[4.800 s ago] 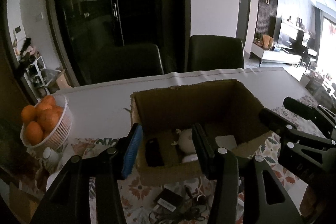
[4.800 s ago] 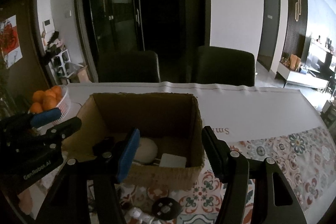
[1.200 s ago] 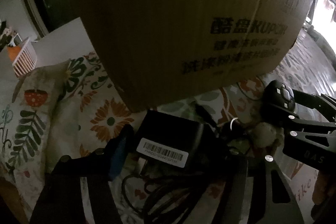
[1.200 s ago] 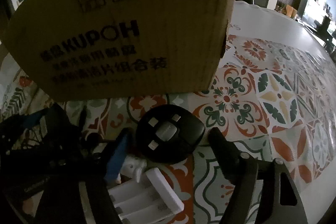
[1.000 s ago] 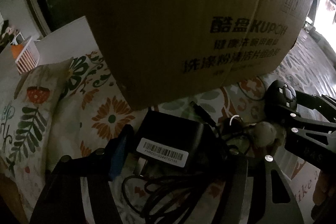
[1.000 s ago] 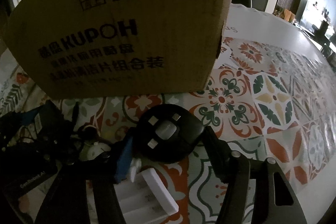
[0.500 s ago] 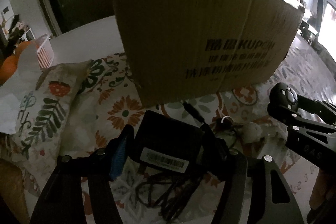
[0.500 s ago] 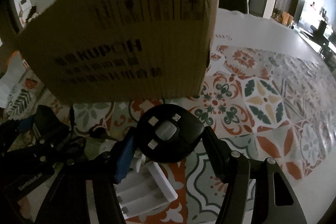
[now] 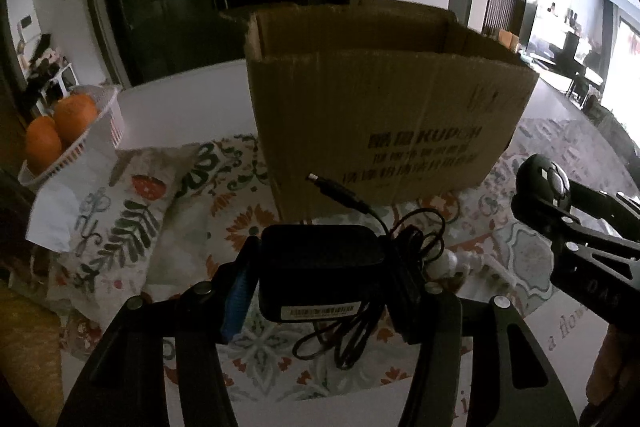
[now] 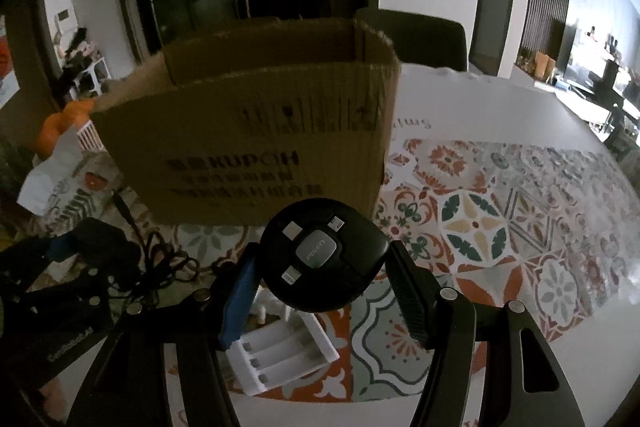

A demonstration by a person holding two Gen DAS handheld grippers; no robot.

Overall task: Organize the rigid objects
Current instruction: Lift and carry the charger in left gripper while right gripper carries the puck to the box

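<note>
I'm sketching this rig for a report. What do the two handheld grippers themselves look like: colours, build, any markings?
Both are matte black, skeletal linkages with triangular cutouts and silver pivot screws. The left gripper and right gripper each carry one blue pad on the left finger and one black ribbed pad on the right finger. White lettering runs along the left gripper's body, too blurred to read reliably. No cables or sleeves show.

Oranges (image 9: 60,127) in white basket (image 9: 102,125)
</note>
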